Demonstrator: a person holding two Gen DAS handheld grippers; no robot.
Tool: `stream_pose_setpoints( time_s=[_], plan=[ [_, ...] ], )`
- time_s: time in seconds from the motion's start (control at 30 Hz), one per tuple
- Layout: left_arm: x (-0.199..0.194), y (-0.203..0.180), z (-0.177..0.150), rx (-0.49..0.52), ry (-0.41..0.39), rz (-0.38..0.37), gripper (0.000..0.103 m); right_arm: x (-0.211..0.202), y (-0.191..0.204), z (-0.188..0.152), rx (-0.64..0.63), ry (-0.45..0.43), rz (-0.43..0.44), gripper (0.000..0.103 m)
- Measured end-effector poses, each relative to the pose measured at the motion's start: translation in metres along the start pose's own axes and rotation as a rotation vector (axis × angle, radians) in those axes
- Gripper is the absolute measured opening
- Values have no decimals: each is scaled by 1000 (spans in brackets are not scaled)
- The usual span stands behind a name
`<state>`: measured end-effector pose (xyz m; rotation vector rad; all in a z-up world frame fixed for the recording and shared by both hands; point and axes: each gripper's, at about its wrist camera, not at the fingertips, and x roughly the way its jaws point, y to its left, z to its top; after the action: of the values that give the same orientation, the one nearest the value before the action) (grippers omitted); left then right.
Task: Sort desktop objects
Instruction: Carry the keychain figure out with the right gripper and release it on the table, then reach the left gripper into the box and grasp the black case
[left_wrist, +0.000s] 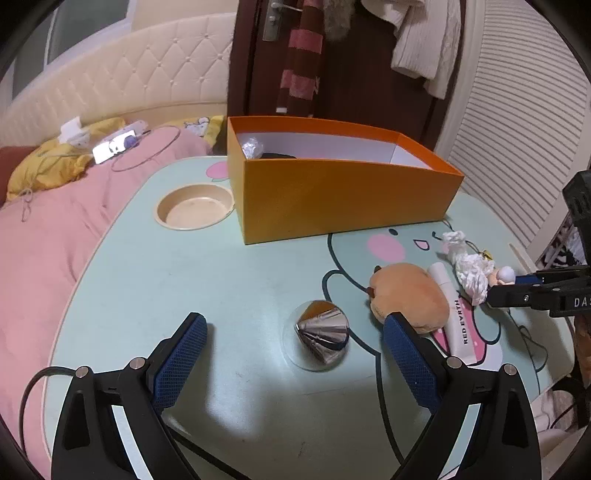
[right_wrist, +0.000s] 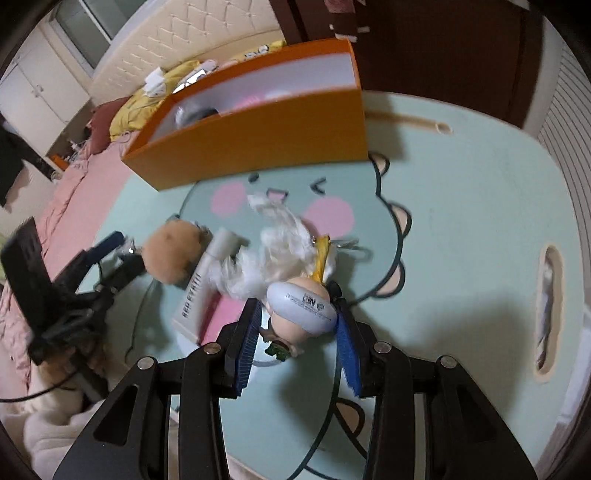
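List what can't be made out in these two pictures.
- Orange box contents: left view, front wall hides most; right view, blurred.
- Small doll in the right gripper: face turned away; printing too small.
- Right gripper: left view, edge cuts off its body.

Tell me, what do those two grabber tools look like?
Both are black plastic with triangle-shaped holes and shiny silver bolts. The left tool has blue bumpy pads on its fingers and a black cable looping off its side. The right tool has the same blue pads.
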<state>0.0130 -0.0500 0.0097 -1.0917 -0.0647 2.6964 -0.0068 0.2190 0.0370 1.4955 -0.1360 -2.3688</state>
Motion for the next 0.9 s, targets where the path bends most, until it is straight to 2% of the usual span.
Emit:
stream_pose_setpoints(
  time_s=[0.13,0.23,0.27,0.3,0.47,0.53,0.6,0.63,0.67,0.7,0.83,0.9],
  plan=[
    [-3,9,3,-52,-6,-8,96,-5,4,-5,-16,-58,-30,43],
    [-8,11,9,-50,-1,-11,96,-8,4,-12,-3,-119,-42,57],
    [-11,10,13,-36,-3,-9,96,-11,3,-15,13,-160,-51,65],
    [-14,9,17,-21,-6,-7,96,-14,2,-18,28,-201,-60,69],
    [-35,-7,61,85,-13,-28,96,-28,5,-26,26,-345,-71,71],
    [-37,-17,86,132,4,-33,96,-38,4,-27,37,-401,-51,71],
    [-37,-25,109,174,24,-30,96,-42,2,-28,55,-422,-18,72],
    [-31,-31,124,202,49,-20,96,-42,1,-27,61,-420,-3,73],
    [-24,-35,135,219,78,-10,91,-40,0,-27,67,-415,6,73],
    [-16,-39,147,235,109,-2,81,-39,-2,-26,73,-407,15,73],
    [43,-46,180,241,322,10,63,-31,-5,-26,103,-371,63,73],
    [71,-46,187,236,423,40,49,-31,-6,-28,113,-365,82,73]
  ],
)
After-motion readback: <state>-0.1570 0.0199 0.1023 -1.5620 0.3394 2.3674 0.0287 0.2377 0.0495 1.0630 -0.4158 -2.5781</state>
